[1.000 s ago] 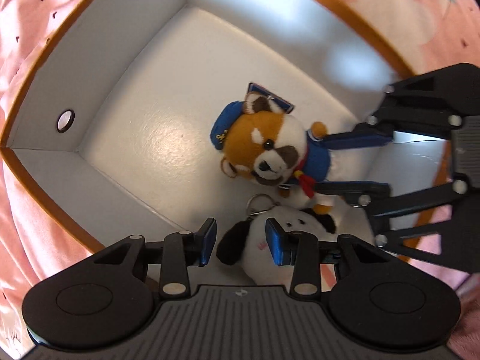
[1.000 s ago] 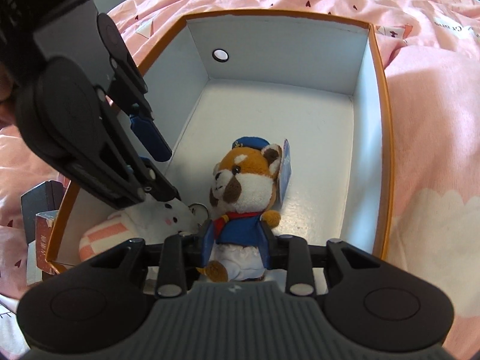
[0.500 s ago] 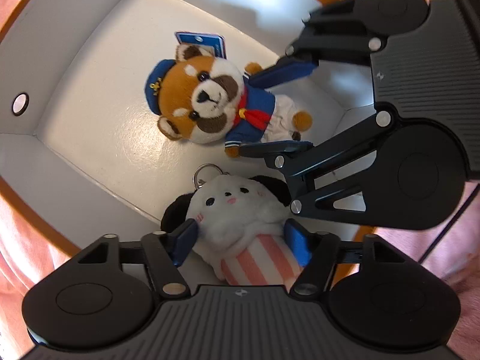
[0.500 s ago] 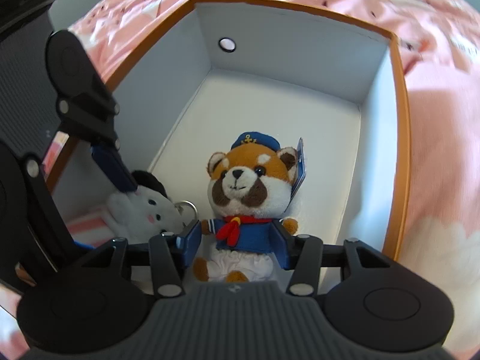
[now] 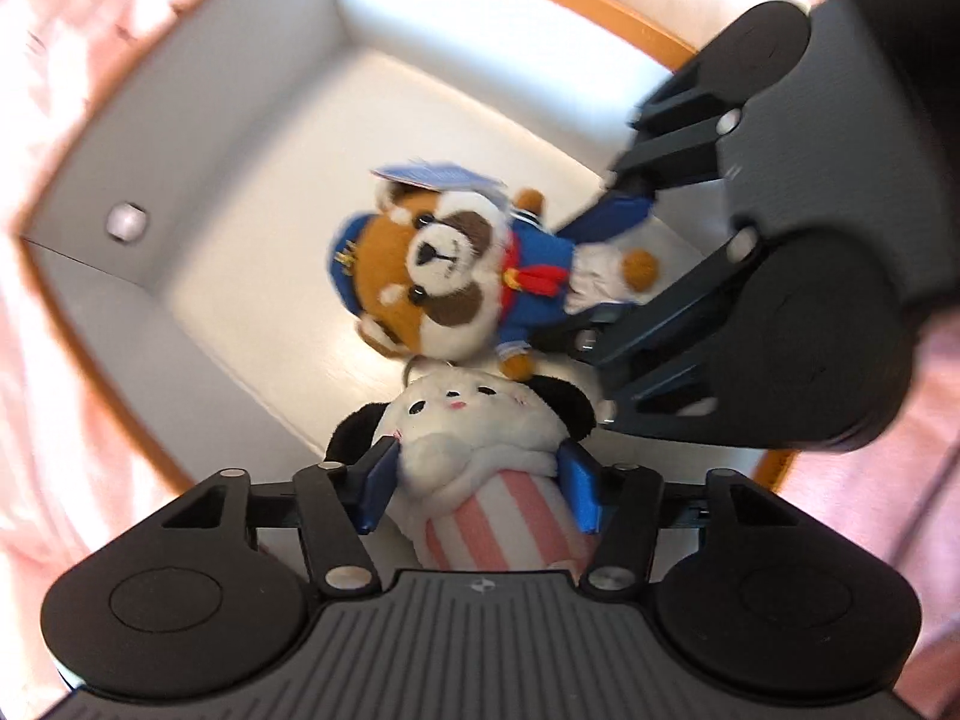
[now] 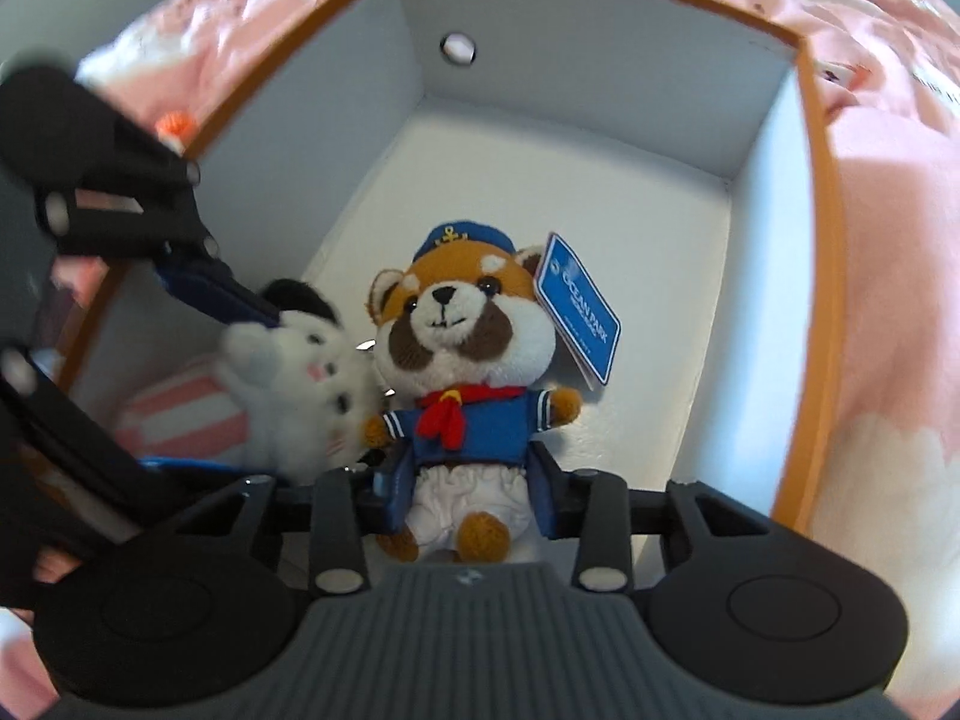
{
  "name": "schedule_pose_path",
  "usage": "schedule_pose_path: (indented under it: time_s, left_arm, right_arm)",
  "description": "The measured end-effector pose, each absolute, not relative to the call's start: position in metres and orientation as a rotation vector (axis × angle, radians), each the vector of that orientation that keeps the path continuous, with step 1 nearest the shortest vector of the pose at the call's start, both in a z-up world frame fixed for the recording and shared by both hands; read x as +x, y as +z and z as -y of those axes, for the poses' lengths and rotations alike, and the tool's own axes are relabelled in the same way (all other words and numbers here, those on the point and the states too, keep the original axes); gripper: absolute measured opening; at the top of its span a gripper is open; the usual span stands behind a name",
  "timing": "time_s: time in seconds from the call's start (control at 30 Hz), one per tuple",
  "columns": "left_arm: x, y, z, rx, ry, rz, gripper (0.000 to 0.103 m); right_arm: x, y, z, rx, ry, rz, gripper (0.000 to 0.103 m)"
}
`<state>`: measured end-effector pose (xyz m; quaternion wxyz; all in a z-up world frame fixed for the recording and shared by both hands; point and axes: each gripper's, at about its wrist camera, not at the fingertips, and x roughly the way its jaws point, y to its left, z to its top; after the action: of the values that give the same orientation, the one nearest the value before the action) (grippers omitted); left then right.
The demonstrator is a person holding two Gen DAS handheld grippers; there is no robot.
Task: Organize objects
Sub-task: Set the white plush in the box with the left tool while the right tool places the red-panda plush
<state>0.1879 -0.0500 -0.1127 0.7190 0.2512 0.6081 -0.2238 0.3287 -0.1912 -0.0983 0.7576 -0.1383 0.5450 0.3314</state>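
Note:
A white dog plush (image 5: 474, 420) with black ears and a pink-striped body sits between the jaws of my left gripper (image 5: 477, 483), which is shut on it. A red panda plush (image 6: 462, 336) in a blue sailor suit with a blue tag sits between the jaws of my right gripper (image 6: 471, 495), which is shut on its body. Both plushes are held side by side, touching, above the floor of the white box (image 6: 570, 162) with an orange rim. The red panda plush (image 5: 444, 288) and the right gripper (image 5: 606, 276) show in the left wrist view. The dog plush (image 6: 300, 384) shows in the right wrist view.
A pink printed bedsheet (image 6: 888, 276) surrounds the box. A round hole (image 6: 459, 49) is in the box's far wall. An orange-and-white object (image 6: 175, 126) peeks outside the box's left rim. Dark objects lie outside the left wall.
Both grippers closed on their plushes and lifted them off the box floor. The plushes have come closer together and now touch. Both views are motion-blurred.

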Motion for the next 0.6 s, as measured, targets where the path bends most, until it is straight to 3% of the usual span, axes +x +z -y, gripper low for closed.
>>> schedule_pose_path:
  time_s: [0.3, 0.53, 0.6]
  left_arm:
    - [0.130, -0.116, 0.032, 0.548, -0.313, -1.110, 0.063]
    - [0.117, -0.108, 0.010, 0.449, -0.425, -1.198, 0.060]
    - [0.116, -0.103, -0.001, 0.419, -0.496, -1.227, 0.066]
  right_arm:
    - [0.330, -0.092, 0.216, 0.102, 0.653, -1.387, 0.041]
    - [0.313, -0.101, 0.212, 0.090, 0.605, -1.491, 0.045]
    - [0.309, -0.097, 0.210, 0.038, 0.608, -1.478, 0.047]
